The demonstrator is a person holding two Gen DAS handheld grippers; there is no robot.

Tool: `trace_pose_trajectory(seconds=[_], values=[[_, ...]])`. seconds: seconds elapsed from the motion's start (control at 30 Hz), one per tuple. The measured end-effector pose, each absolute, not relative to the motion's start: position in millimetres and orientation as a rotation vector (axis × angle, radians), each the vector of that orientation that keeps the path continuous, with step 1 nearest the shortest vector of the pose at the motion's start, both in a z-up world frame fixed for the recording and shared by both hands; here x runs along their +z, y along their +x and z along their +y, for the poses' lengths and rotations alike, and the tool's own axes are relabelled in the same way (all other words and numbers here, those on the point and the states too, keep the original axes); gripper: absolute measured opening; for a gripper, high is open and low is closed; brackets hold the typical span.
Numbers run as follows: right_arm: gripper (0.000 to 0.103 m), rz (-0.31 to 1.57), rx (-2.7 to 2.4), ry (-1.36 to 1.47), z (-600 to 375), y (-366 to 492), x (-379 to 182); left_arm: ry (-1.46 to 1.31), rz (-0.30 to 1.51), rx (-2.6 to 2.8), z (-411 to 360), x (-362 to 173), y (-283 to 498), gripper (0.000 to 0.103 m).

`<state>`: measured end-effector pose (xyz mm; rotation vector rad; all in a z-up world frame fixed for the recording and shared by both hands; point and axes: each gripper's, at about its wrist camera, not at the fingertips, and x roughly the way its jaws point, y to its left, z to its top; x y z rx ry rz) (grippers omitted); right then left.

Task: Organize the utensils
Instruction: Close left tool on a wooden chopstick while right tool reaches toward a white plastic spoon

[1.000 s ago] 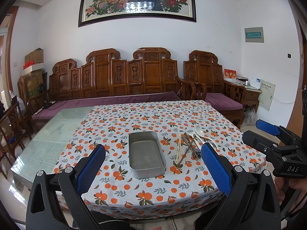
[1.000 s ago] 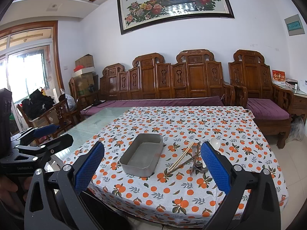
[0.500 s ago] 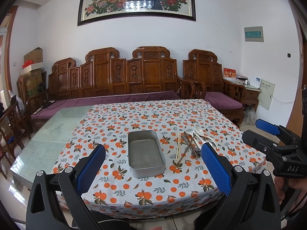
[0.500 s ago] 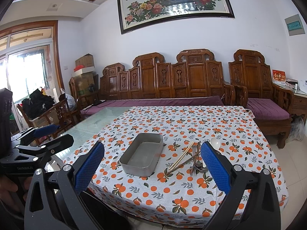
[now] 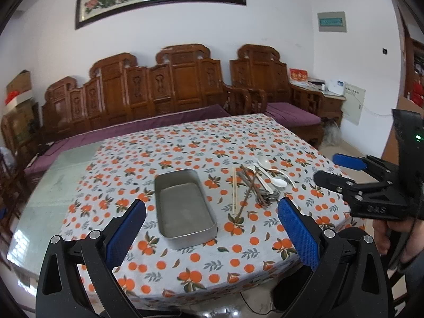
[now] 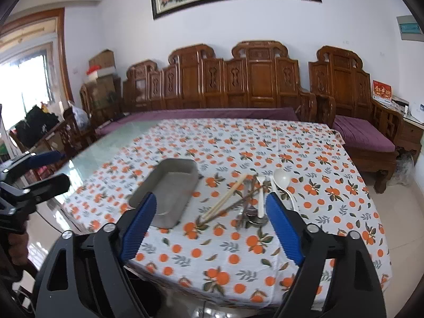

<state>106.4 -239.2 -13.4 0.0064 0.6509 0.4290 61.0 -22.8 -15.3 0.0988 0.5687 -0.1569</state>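
Claws are held empty above the bench (image 5: 185, 143): left claw (image 5: 212, 230) wide open, right claw (image 6: 210, 222) closing beside a rectangular grey metal tin (image 6: 169, 190)

We see a desk (image 5: 47, 198) with a glass top, mostly covered by a white cloth (image 5: 185, 259) printed with oranges. On the cloth lies an empty metal tray (image 5: 182, 206). Just beside it lie pale chopsticks (image 5: 234, 190), dark chopsticks (image 5: 247, 193), metal spoons (image 5: 266, 194) and white spoons (image 5: 267, 171), heaped together.
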Motion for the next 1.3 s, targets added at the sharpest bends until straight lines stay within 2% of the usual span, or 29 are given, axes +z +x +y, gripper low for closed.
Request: trace_pose_trajectory(seconds=[0.13,0.23,0.5,0.63,0.67,0.7,1.0,1.3], values=[[0.076,0.697,0.41,-0.004,-245,137,-27,0.121,0.597,-0.193,-30,-25,83,0.096],[0.071,0.727,0.397,-0.007,-252,156,-37,0.108,0.633,-0.229,-34,-33,99,0.092],[0.066,0.795,0.362,-0.031,-272,202,-65,0.122,0.734,-0.298,-47,-63,147,0.066],[0.065,0.817,0.357,-0.034,-282,218,-79,0.133,0.773,-0.325,-58,-77,169,0.064],[0.064,0.825,0.355,-0.03,-285,221,-83,0.14,0.781,-0.33,-61,-80,175,0.06],[0.063,0.833,0.354,-0.023,-287,225,-88,0.145,0.794,-0.341,-65,-85,181,0.053],[0.061,0.891,0.342,0.014,-302,249,-125,0.138,0.922,-0.402,-94,-131,238,0.034],[0.061,0.924,0.305,0.03,-326,265,-147,0.143,1.016,-0.411,-116,-179,287,0.026]])
